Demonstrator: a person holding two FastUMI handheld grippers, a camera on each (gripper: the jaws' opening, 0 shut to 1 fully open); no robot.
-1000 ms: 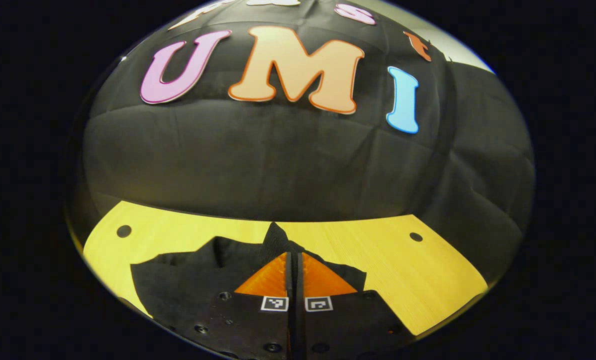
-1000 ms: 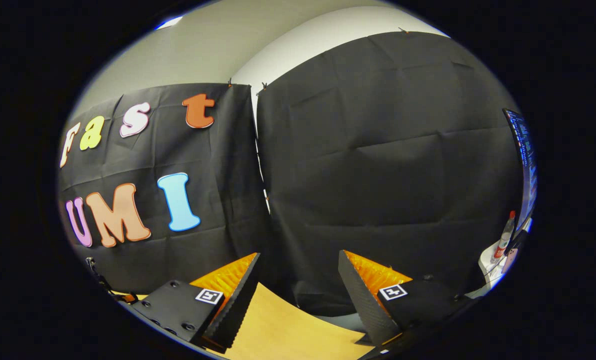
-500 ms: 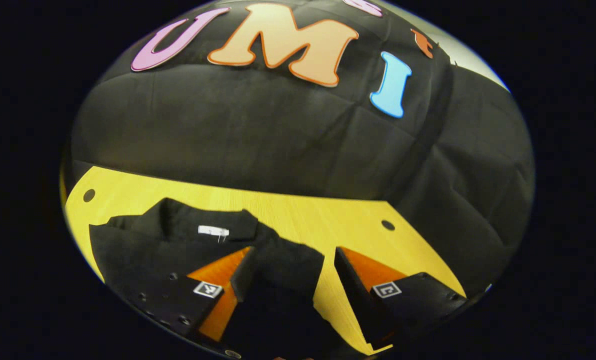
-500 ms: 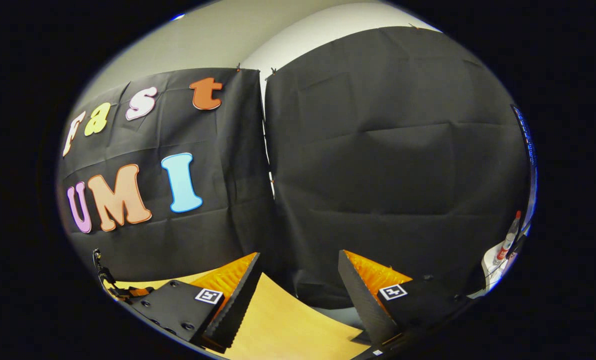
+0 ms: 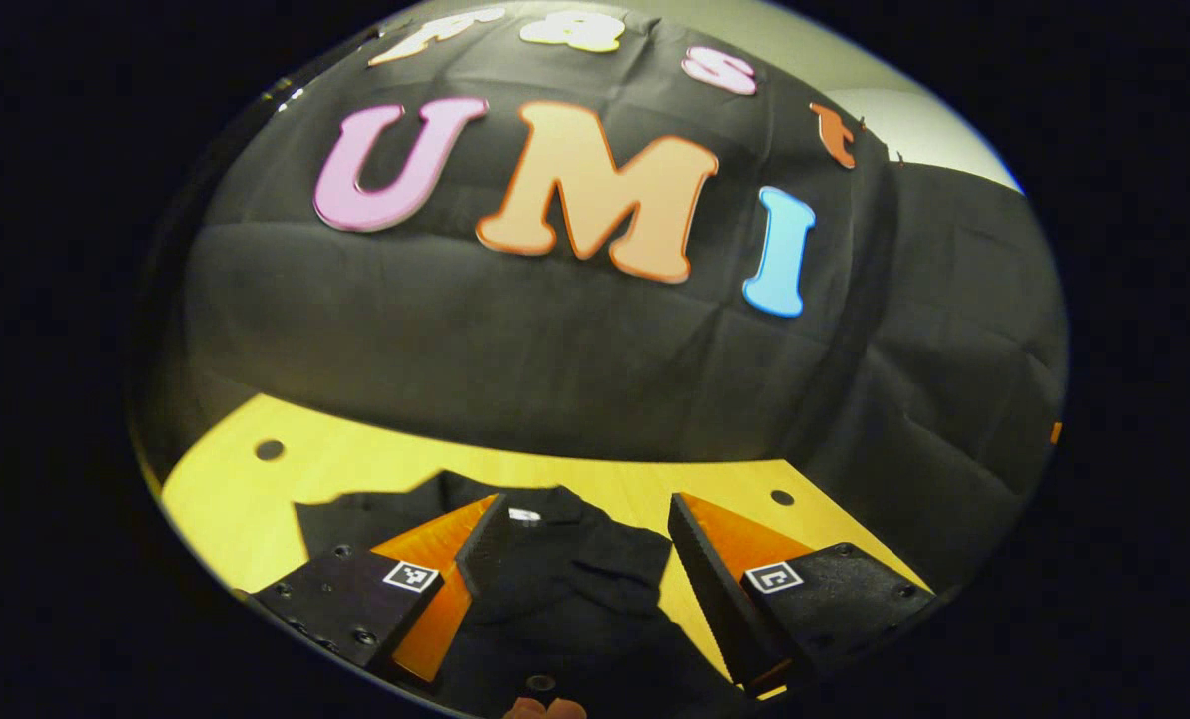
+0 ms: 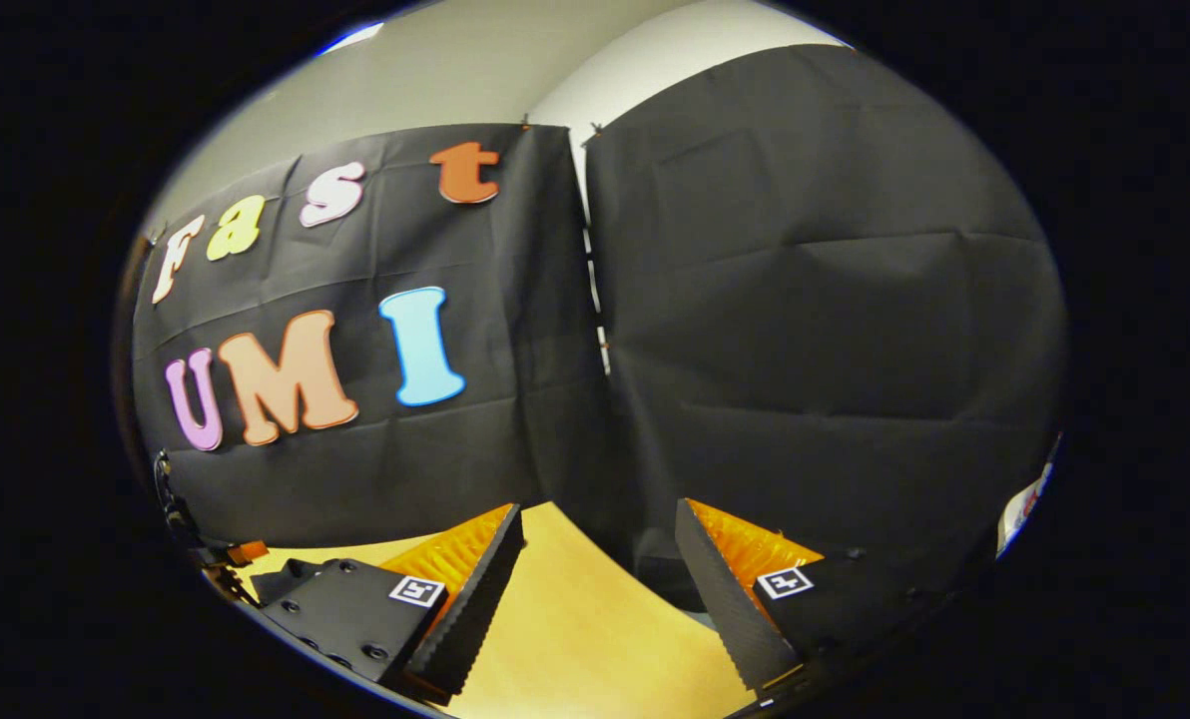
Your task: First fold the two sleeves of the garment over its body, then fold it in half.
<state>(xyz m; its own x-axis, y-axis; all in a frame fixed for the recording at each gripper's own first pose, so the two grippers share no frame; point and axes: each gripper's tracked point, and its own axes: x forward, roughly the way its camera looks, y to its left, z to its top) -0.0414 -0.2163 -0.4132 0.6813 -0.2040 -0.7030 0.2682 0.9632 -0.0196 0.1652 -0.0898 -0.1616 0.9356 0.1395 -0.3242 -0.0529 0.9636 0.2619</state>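
Black garment (image 5: 575, 579) on wooden table (image 5: 256, 499), at 6 o'clock in left gripper view, collar and white neck tag (image 5: 523, 516) toward 12. Left gripper (image 5: 575, 559) above it, jaws apart, nothing held. Right gripper (image 6: 595, 589) jaws apart too, empty, over bare tabletop, aimed at booth wall. Cloth at 5 o'clock looks bunched over body: probably one sleeve fold laid. Next, likely: find remaining sleeve, pinch its edge, carry across. Right gripper needs lowering toward fabric first.
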